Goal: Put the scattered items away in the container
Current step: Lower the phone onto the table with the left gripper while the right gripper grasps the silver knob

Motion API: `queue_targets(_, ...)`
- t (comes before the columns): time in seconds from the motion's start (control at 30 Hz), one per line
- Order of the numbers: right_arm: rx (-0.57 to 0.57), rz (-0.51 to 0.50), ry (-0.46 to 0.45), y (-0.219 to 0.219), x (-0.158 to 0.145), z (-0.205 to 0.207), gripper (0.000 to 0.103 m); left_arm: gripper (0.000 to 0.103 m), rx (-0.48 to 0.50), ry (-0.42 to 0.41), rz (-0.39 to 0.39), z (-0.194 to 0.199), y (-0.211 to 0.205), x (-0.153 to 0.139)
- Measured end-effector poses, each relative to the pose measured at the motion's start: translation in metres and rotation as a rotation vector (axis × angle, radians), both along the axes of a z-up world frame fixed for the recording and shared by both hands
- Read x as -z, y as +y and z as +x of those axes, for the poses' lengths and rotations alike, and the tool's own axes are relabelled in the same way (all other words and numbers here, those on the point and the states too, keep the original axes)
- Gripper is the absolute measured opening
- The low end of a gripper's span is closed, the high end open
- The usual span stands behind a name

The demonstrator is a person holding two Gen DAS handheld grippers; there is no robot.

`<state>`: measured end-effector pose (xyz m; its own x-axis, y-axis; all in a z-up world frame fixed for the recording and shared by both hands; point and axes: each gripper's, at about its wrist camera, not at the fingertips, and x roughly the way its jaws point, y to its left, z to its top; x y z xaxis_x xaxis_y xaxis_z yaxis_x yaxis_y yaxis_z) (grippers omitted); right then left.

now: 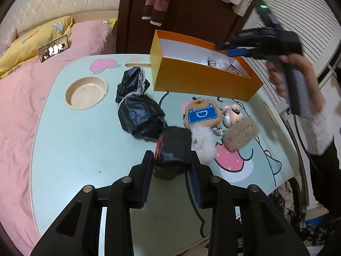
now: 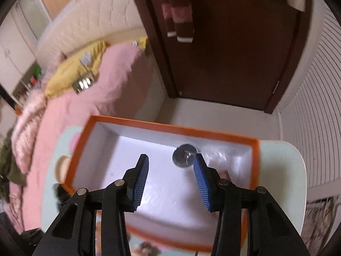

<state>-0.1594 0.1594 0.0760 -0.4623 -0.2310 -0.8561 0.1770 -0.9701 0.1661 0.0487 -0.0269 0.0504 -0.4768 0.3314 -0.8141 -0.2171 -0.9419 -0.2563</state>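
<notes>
**Orange box at the far edge, black parcel between the left fingers**

Orange card forms the container (image 1: 204, 81), a long open box with a white inside that sits at the far side of the pale green counter (image 1: 85, 149), close to its back rim and near the dark door behind. Toward the bed side of the box the counter is bare apart from a round sunken cup well (image 1: 86, 92); on the near side of the box lies the clutter, with a clear strip of counter between the box wall and the toys.

Just in front of the box a crumpled black bag (image 1: 138, 111) with lace trim stands next to a round plush toy with a blue patch (image 1: 202, 113), a small plush figure (image 1: 233, 114), a white fluffy tuft (image 1: 203, 143) and a brown furry piece (image 1: 240, 134).

Nearest of all, the left gripper (image 1: 171, 160) has a small black wrapped parcel (image 1: 173, 149) with a red band between its fingers; both sit right against its sides, partly closed, seemingly gripping it, and it looks to rest on the counter.

Above the box, the right gripper (image 2: 170, 160) hangs with fingers moderately apart and nothing between them. Below it, on the white floor of the box, lie a shiny round metal item (image 2: 184, 155) and some clear wrapping (image 2: 219, 153); this view is blurred.
</notes>
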Motion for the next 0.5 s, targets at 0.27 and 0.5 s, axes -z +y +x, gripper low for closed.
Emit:
queue_targets(0.27, -0.026, 0.188, -0.111, -0.025, 0.038, -0.029, 0.036, 0.034, -0.028, 0.022, 0.036, 0.005, -0.012, 0.001)
queue_targets(0.5, -0.053, 0.27, -0.159, -0.033, 0.045, -0.03, 0.029, 0.034, -0.043, 0.044, 0.07, 0.004, -0.023, 0.0)
